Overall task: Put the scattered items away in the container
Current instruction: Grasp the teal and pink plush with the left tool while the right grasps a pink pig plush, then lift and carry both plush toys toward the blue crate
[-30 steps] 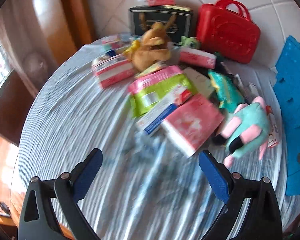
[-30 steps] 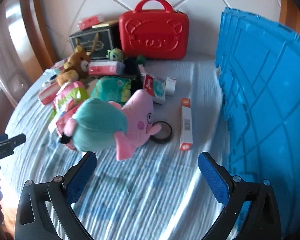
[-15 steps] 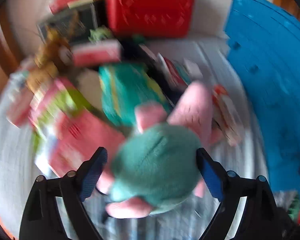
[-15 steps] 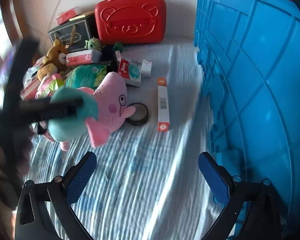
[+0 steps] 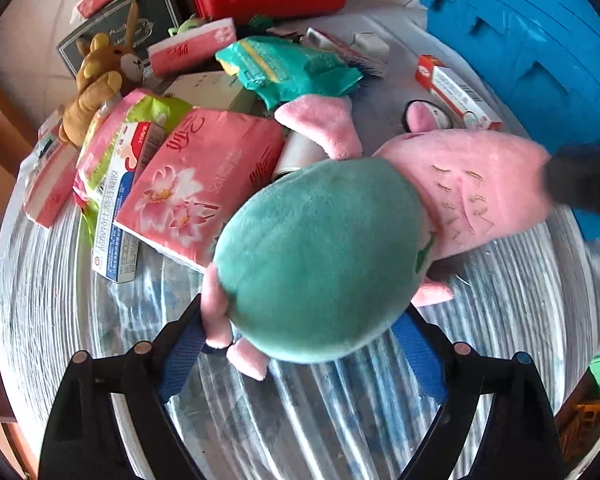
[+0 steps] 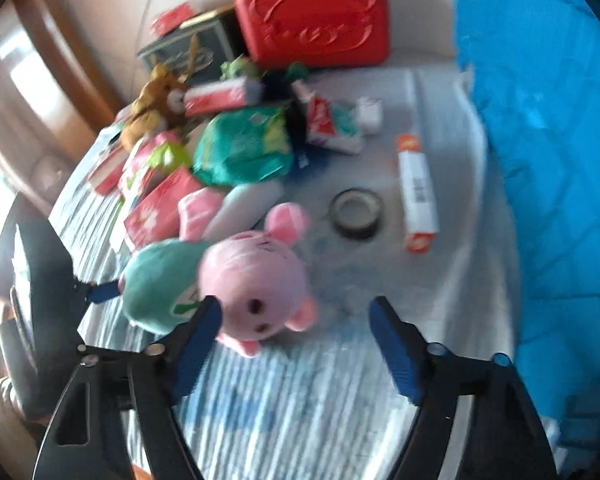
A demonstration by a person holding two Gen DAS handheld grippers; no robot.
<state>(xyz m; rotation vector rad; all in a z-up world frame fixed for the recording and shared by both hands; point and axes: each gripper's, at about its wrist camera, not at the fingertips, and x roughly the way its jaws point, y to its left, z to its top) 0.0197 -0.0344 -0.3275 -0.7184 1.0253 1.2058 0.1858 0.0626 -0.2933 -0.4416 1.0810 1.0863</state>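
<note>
The left gripper (image 5: 300,336) reaches in low over the striped cloth (image 5: 340,420), its blue-padded fingers (image 5: 180,354) set on either side of the plush pig (image 5: 320,256) at its green rear end; whether they press on it cannot be told. The right gripper (image 6: 296,344) hangs at the pig's snout end, fingers (image 6: 394,354) spread wide, the left one just beside the pink head, gripping nothing.
</note>
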